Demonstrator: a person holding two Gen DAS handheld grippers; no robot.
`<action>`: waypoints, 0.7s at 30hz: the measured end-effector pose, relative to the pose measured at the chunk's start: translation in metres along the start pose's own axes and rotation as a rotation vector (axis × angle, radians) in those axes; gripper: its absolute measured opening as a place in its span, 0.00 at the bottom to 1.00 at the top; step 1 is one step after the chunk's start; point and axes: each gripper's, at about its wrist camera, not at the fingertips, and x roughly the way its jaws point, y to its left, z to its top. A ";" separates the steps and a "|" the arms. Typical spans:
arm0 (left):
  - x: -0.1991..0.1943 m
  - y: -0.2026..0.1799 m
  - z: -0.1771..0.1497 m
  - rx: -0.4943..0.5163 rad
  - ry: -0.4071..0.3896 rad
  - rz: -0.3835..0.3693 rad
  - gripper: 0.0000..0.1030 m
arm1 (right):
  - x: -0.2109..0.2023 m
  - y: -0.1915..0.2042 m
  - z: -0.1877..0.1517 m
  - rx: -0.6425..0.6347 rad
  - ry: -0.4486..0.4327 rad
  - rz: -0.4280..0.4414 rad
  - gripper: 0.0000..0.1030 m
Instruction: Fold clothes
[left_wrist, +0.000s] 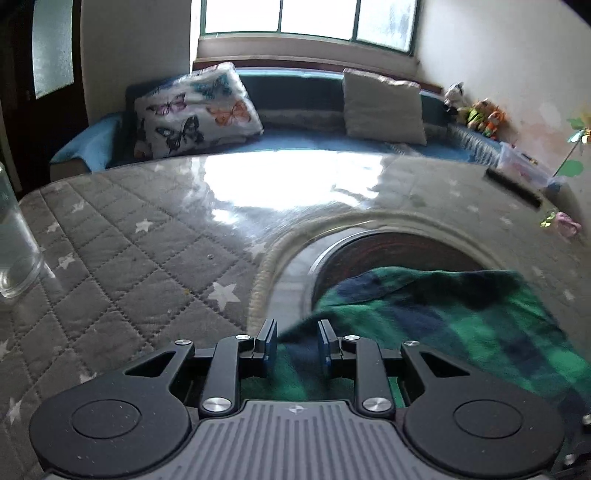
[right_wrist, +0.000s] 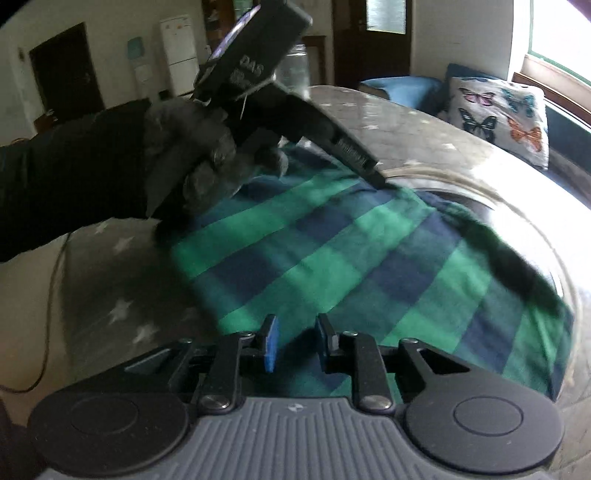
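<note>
So there's a green and navy checked cloth (right_wrist: 332, 254) lying mostly flat on a table covered with a grey quilted star-print tablecloth (left_wrist: 122, 236) under a shiny clear sheet; the cloth sits partly over a round dark inset (left_wrist: 391, 254) in the tabletop, just ahead and to the right of the left gripper (left_wrist: 297, 341); its near edge runs right under that gripper's blue-padded fingers (left_wrist: 271, 341), which are parted a moderate way with nothing pinched between them.

From the right wrist view the right gripper (right_wrist: 295, 341) hangs over the near edge of the same cloth, jaws also spread with a gap and holding nothing; the fabric stretches away ahead of it; across the cloth on the far side, a grey gloved hand (right_wrist: 207, 158) holds the left gripper with its tip down at the far corner of the cloth, touching or nearly so, can't tell for sure since it's blurry.

A clear glass jar (left_wrist: 14, 240) stands off to the left of the left gripper; beyond the table there's a blue sofa (left_wrist: 295, 136) with a butterfly pillow (left_wrist: 192, 110) and a plain beige cushion (left_wrist: 384, 107) under a window (left_wrist: 310, 18).
</note>
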 end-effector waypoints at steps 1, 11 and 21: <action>-0.009 -0.004 -0.004 0.006 -0.014 -0.011 0.26 | -0.004 0.002 -0.003 0.002 -0.011 -0.004 0.21; -0.075 -0.039 -0.072 0.080 -0.061 -0.062 0.26 | -0.043 -0.040 -0.053 0.292 -0.095 -0.146 0.22; -0.101 -0.010 -0.108 -0.049 -0.061 0.006 0.27 | -0.073 -0.060 -0.076 0.346 -0.107 -0.264 0.22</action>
